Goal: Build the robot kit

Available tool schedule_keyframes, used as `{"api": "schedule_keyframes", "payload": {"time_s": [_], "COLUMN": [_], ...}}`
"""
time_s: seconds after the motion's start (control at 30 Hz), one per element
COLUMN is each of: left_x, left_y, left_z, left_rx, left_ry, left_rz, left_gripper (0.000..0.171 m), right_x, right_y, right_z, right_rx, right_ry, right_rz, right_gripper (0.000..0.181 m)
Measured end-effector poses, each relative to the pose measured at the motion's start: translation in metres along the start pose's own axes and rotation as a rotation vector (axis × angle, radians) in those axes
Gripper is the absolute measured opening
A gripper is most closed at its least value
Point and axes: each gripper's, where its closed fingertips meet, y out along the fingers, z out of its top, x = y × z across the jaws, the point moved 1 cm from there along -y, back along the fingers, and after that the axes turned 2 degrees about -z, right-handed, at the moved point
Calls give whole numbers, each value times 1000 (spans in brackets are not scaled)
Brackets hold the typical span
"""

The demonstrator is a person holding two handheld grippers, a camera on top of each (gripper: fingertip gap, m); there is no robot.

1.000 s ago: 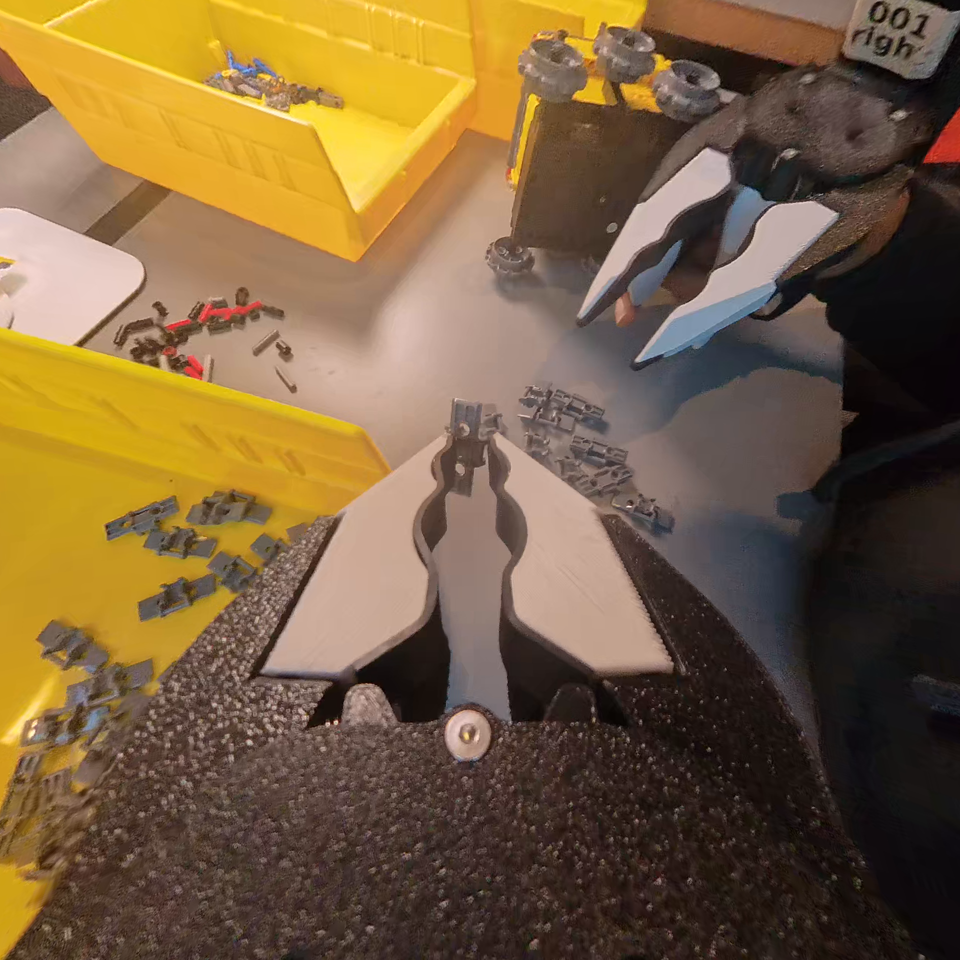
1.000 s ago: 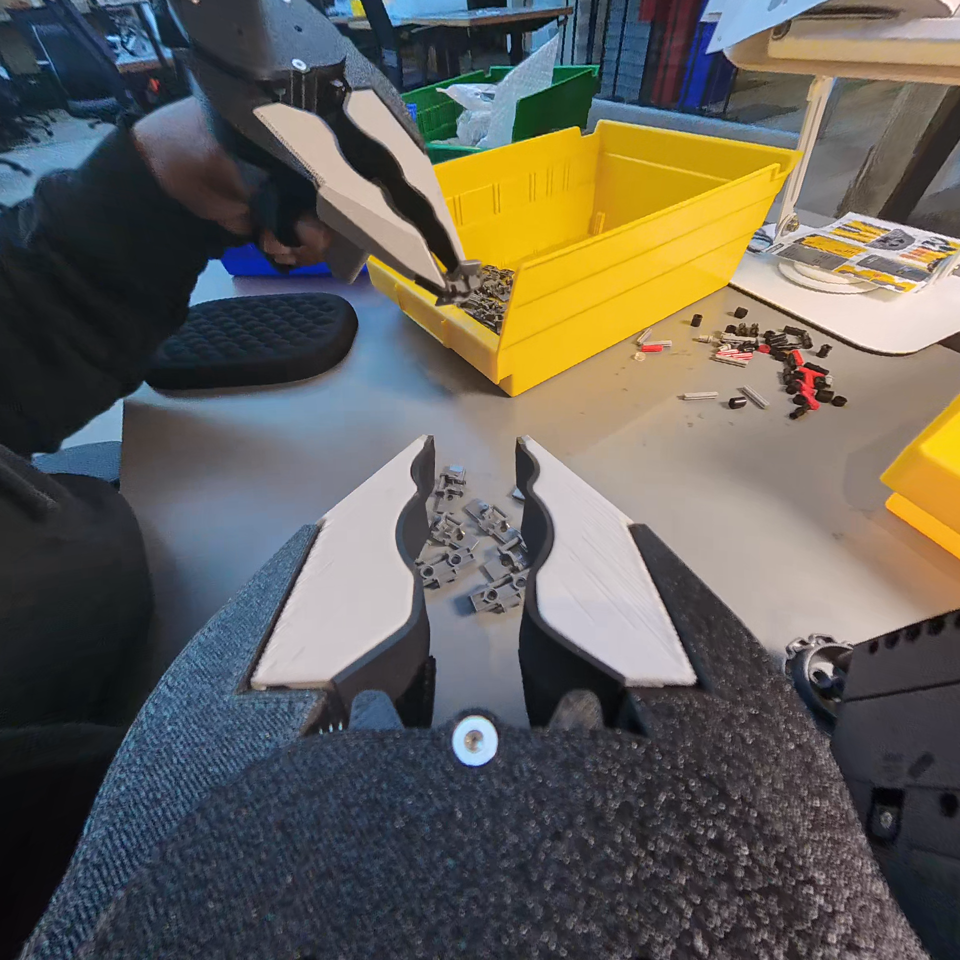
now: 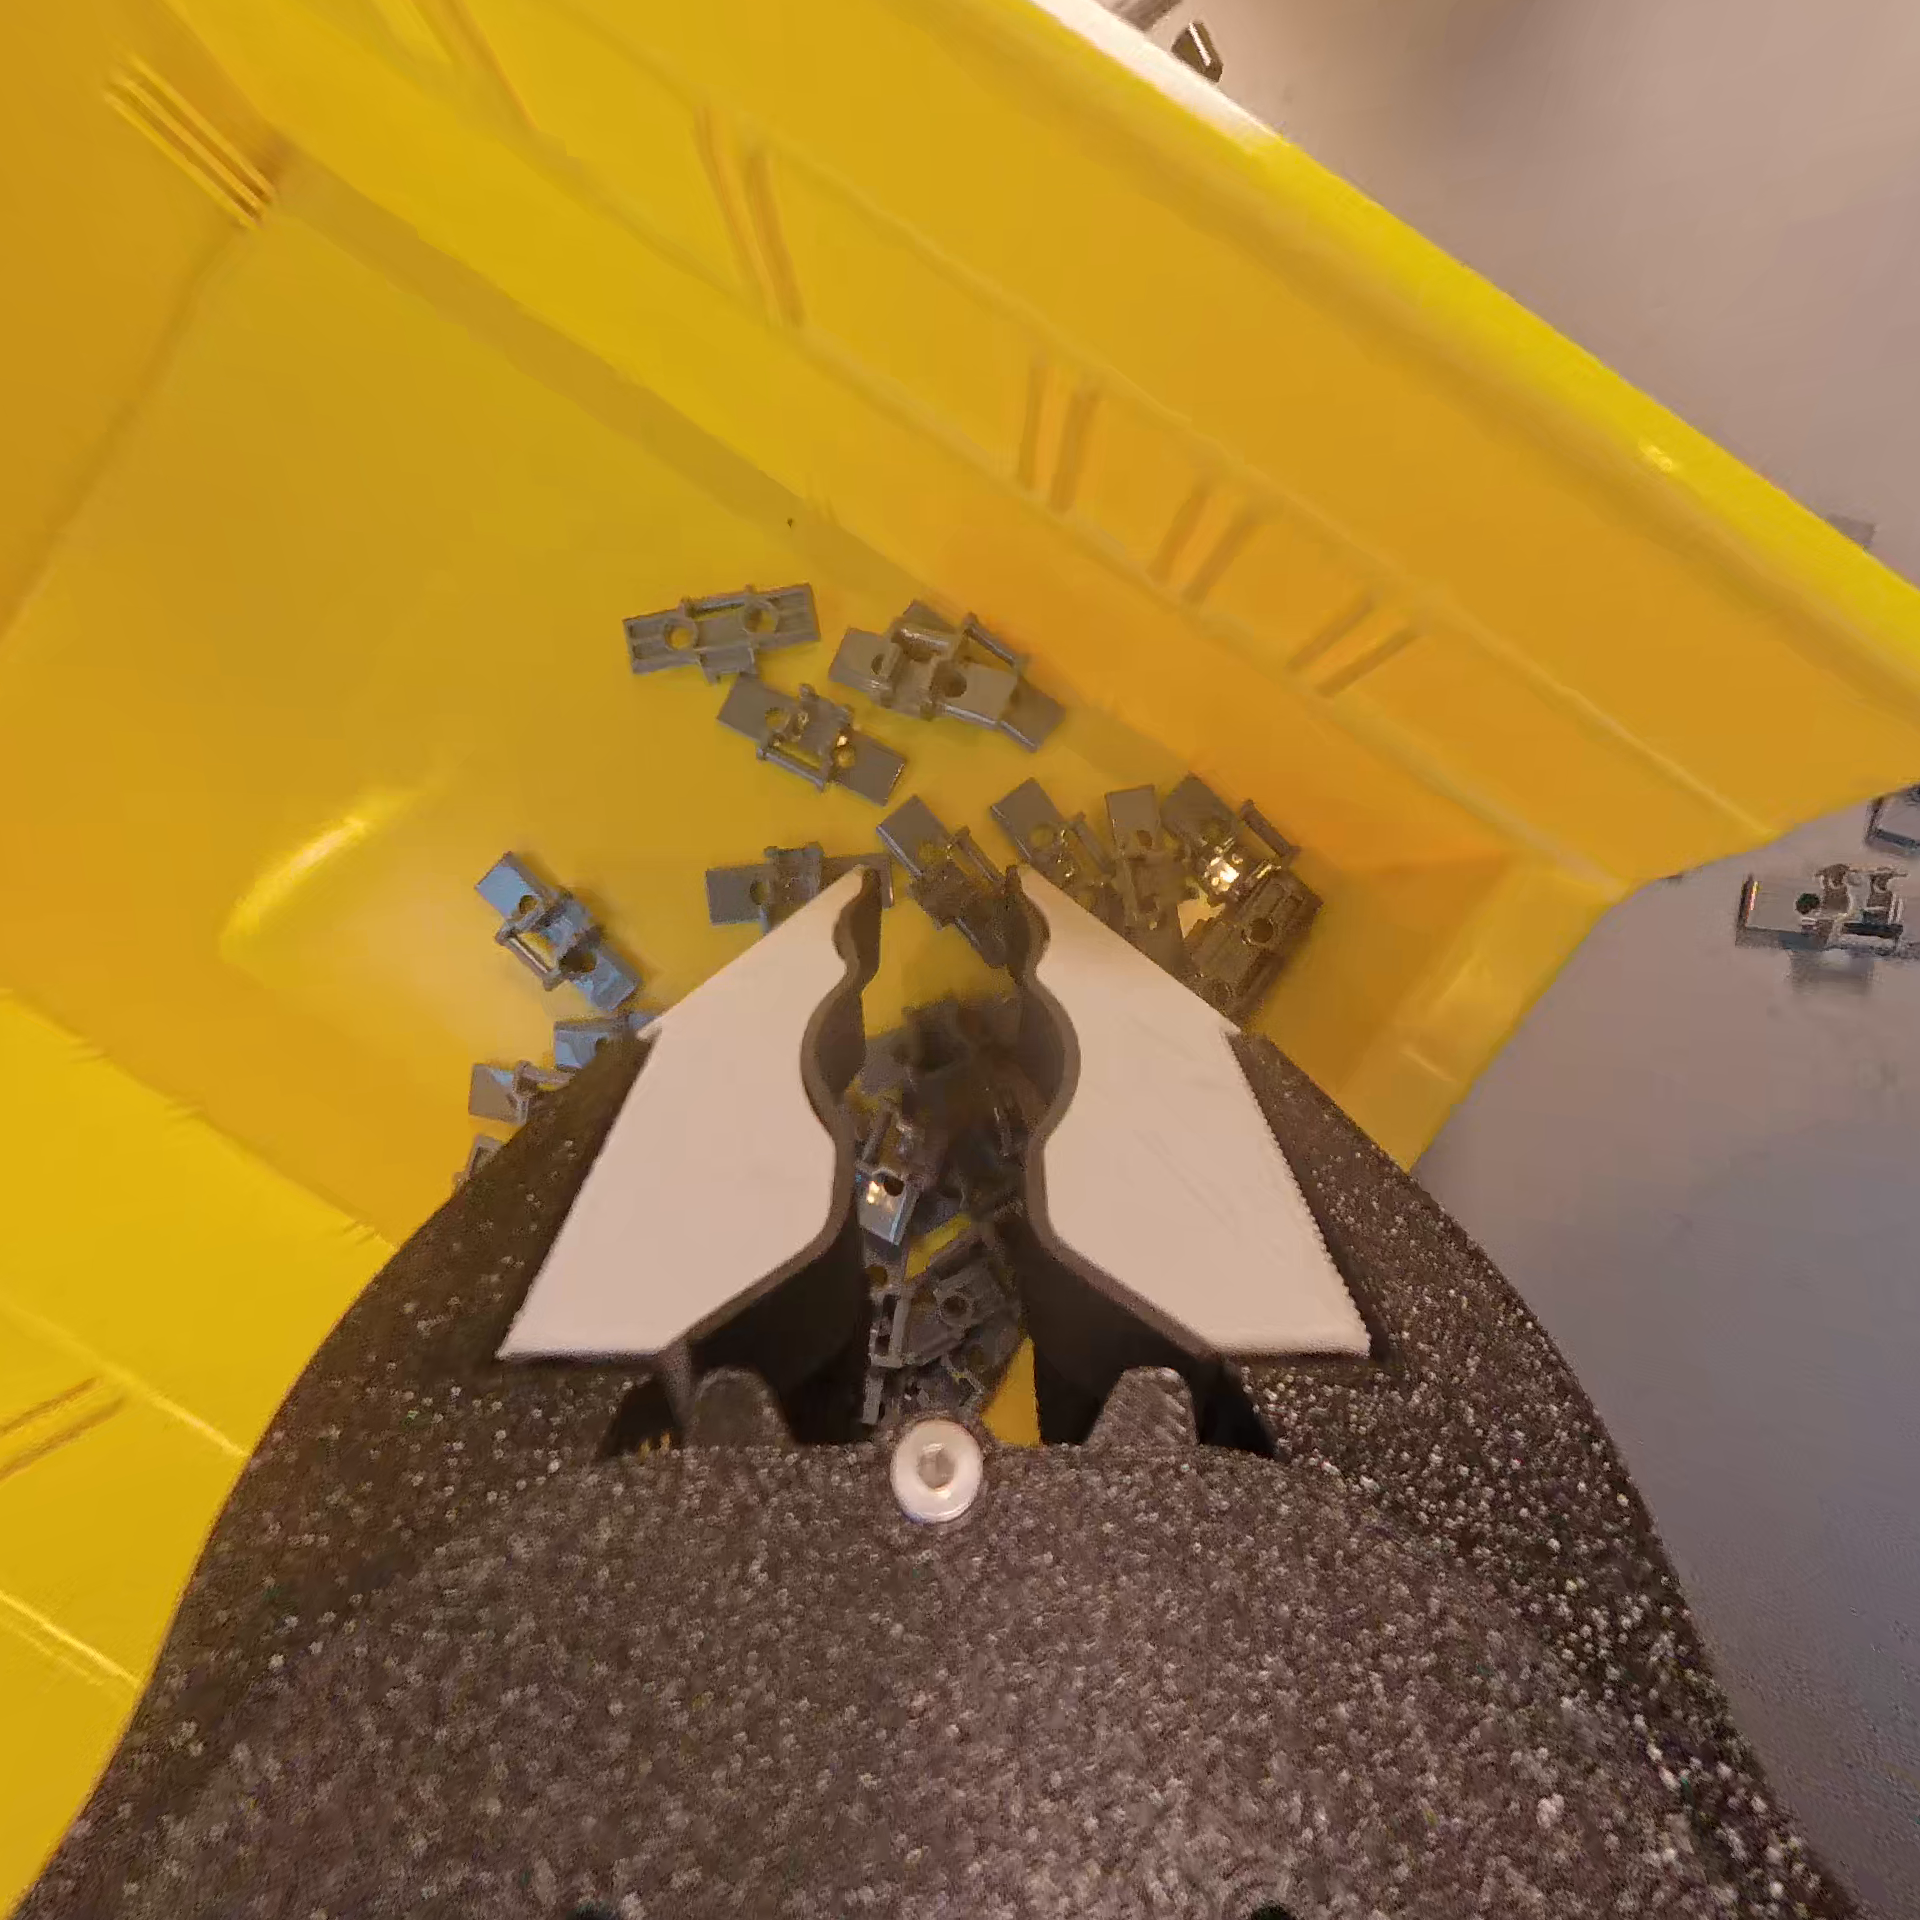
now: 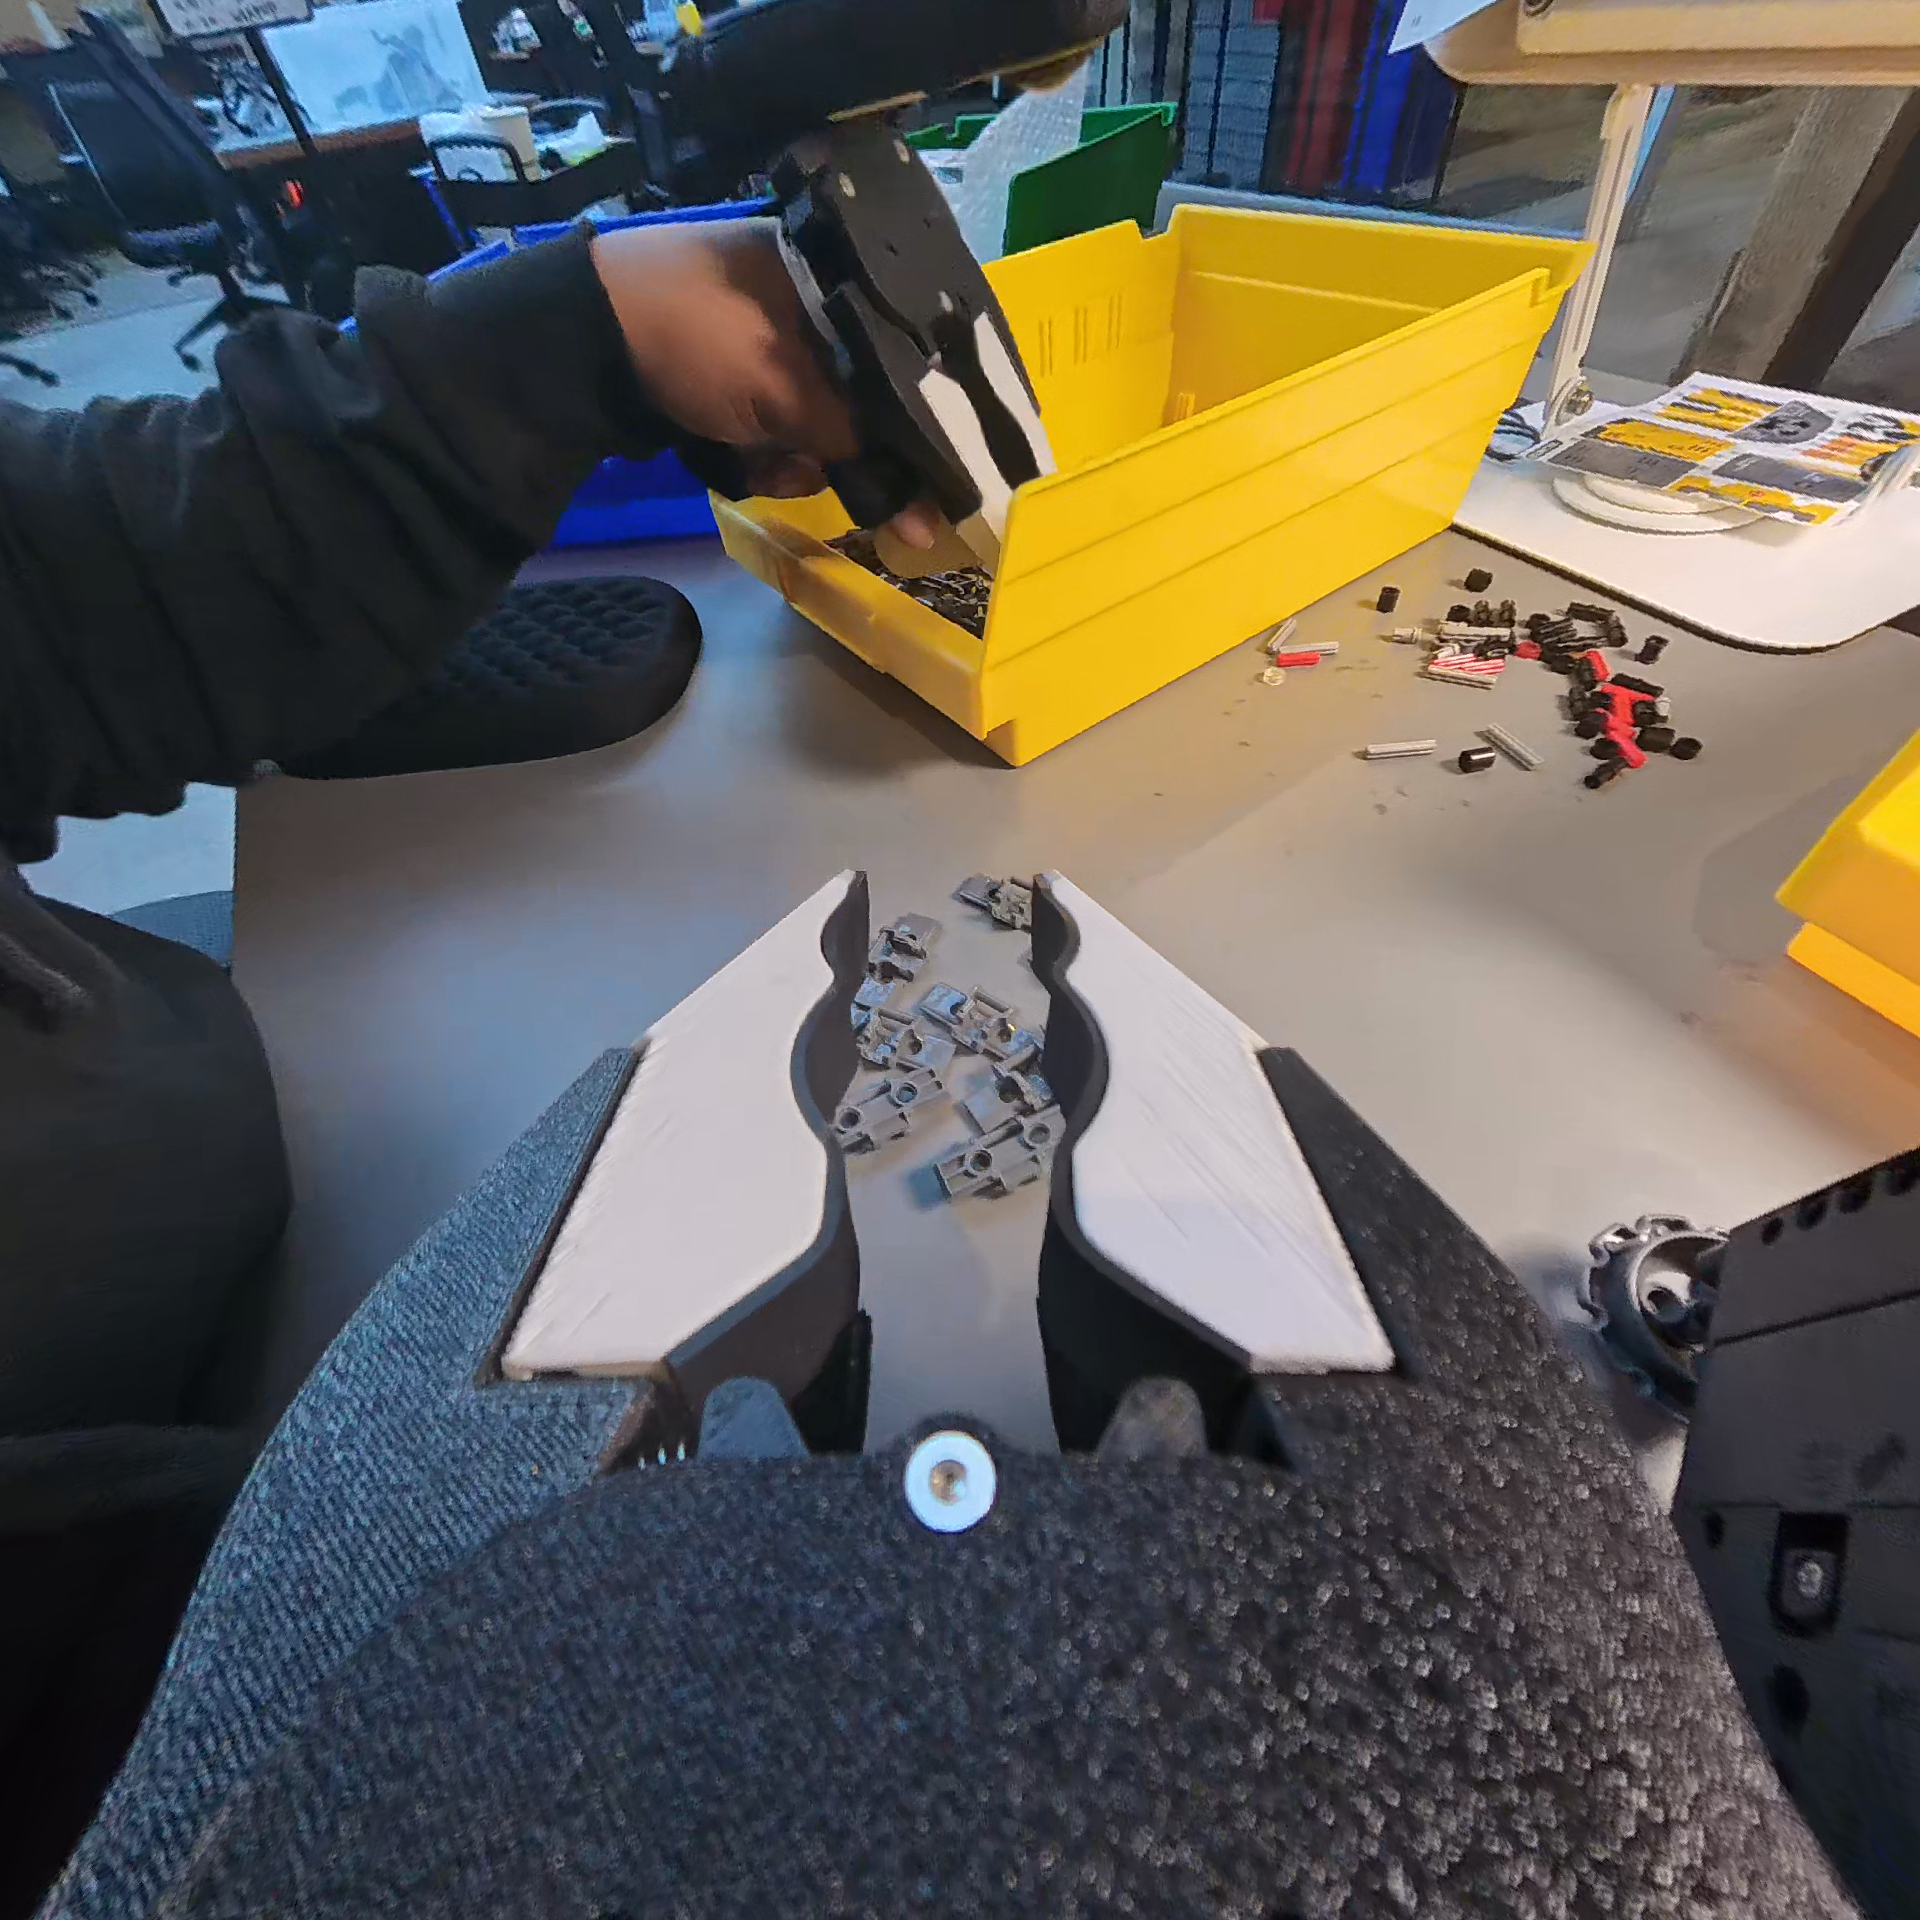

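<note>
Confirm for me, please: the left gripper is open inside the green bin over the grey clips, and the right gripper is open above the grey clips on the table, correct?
Not quite: the bin is yellow, as the left wrist view shows. The left gripper is open over the grey clips inside it, and the right gripper is open above the table clips.

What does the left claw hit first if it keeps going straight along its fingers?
Probably a grey clip piece just beyond the open left claw, lying on the yellow bin floor; depth is unclear.
</note>
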Motion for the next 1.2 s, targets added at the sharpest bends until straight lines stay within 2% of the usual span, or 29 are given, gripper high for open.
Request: {"api": "schedule_keyframes", "payload": {"time_s": [0.1,0.3,0.37,0.43,0.5,0.57,0.63,0.77,0.83,0.9,0.97,1.03,1.07,1.13,1.2], "left_x": [1,-3,-4,9,37,80,121,170,184,192,197,195,189,167,125], "left_y": [7,4,-7,-28,-55,-86,-110,-121,-121,-117,-115,-111,-106,-101,-89], "left_z": [-2,-4,0,12,29,44,51,54,56,56,56,56,55,54,50], "left_rx": [-30,-29,31,146,307,478,589,670,689,692,687,683,673,665,616], "left_ry": [-3,17,15,38,57,94,112,74,36,16,11,2,6,14,10], "left_rz": [-39,-31,-19,-55,-166,-360,-562,-809,-898,-941,-968,-945,-892,-757,-505], "left_gripper": [19,18,18,17,17,17,17,17,17,15,14,10,8,13,18], "right_x": [2,3,4,5,3,-4,-15,-35,-40,-44,-41,-37,-32,-18,-3], "right_y": [-1,-2,-4,-4,-3,1,6,16,20,22,20,17,17,17,21], "right_z": [-2,-4,-3,0,6,17,31,55,60,61,61,57,52,35,0], "right_rx": [3,8,13,27,54,104,163,250,265,262,267,240,209,109,-87], "right_ry": [8,16,17,20,25,19,-8,-109,-183,-238,-281,-294,-291,-263,-223], "right_rz": [1,1,-3,-8,1,32,72,76,47,18,-34,-56,-64,-97,-112], "right_gripper": [31,31,31,31,31,33,44,69,69,59,41,41,41,41,41]}}
